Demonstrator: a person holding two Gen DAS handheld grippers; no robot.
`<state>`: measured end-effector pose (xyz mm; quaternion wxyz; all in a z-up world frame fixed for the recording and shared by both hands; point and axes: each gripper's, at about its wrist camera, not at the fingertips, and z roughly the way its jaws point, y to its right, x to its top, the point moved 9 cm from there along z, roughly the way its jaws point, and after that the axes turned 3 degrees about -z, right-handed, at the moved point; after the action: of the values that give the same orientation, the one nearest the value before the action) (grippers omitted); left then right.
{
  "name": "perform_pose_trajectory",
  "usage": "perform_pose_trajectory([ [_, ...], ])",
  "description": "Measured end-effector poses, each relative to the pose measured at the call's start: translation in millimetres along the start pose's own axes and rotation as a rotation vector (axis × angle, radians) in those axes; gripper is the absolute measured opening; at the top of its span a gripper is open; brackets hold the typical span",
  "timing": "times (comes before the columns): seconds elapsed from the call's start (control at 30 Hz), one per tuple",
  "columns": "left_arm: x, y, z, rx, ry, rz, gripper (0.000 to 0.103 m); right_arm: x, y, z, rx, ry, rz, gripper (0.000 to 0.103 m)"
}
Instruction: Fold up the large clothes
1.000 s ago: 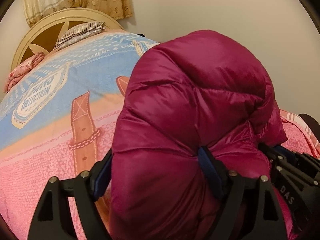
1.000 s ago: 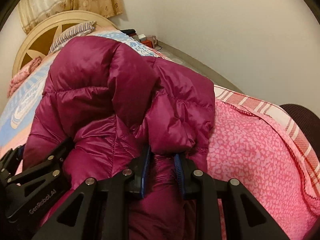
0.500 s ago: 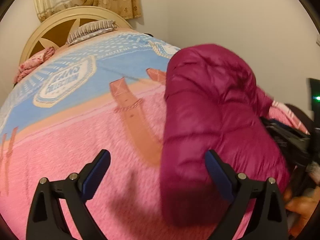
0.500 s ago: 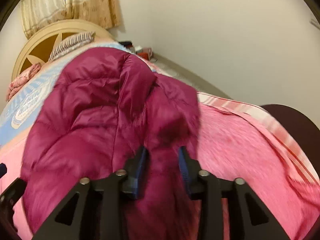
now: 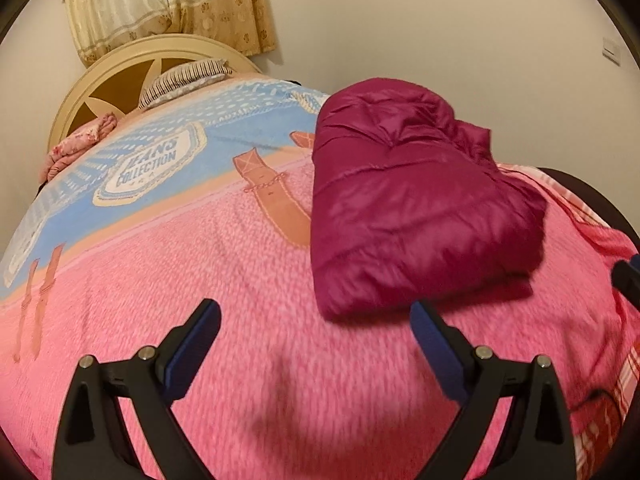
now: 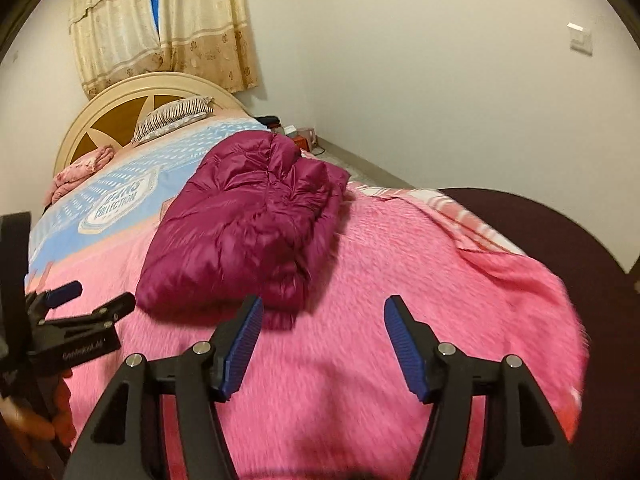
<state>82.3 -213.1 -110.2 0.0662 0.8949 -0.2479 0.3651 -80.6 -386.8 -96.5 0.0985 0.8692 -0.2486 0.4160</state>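
Note:
A magenta puffer jacket (image 5: 416, 208) lies folded in a thick bundle on the pink blanket (image 5: 240, 280); the right wrist view shows the same jacket (image 6: 248, 232) up the bed from the fingers. My left gripper (image 5: 316, 320) is open, nothing between its blue pads, just short of the jacket's near edge. My right gripper (image 6: 322, 316) has its jaws opening, with only blanket between them, a little back from the jacket's near right corner. The left gripper (image 6: 86, 296) also shows at the left edge of the right wrist view.
The blanket turns blue with a printed logo (image 5: 152, 168) toward the cream headboard (image 5: 132, 68). A striped pillow (image 5: 184, 80) and a pink bundle (image 5: 80, 144) lie by it. A wall runs along the right; a dark footboard (image 6: 560, 232) curves there.
Both grippers let go of the jacket and drew back from it. The jacket, held up a second ago, now lies flat on the blanket. The right jaws spread wider.

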Motion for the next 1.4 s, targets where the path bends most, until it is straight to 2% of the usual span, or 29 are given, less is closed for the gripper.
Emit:
perform_pose_trajectory([
  [0.2,-16,-5,-41,0.032,0.064,0.011,0.101,-11,-1,-47,-0.055,0.057,-0.05,0.071],
  [0.47,-4,-22,-99,0.074,0.198,-0.023,0.103,15,-27,-100,0.007,0.154,-0.076,0.073],
  [0.6,8,-29,-130,0.083,0.286,-0.051,0.103,32,-38,-139,0.034,0.251,-0.087,0.075],
  [0.73,15,-31,-156,0.112,0.354,-0.056,0.103,46,-41,-173,0.041,0.349,-0.08,0.084],
  [1.0,25,-31,-205,0.082,0.46,-0.098,0.103,62,-37,-228,0.061,0.502,-0.044,0.087],
  [1.4,24,-22,-220,0.067,0.502,-0.081,0.103,63,-37,-256,0.038,0.576,-0.051,0.09],
])
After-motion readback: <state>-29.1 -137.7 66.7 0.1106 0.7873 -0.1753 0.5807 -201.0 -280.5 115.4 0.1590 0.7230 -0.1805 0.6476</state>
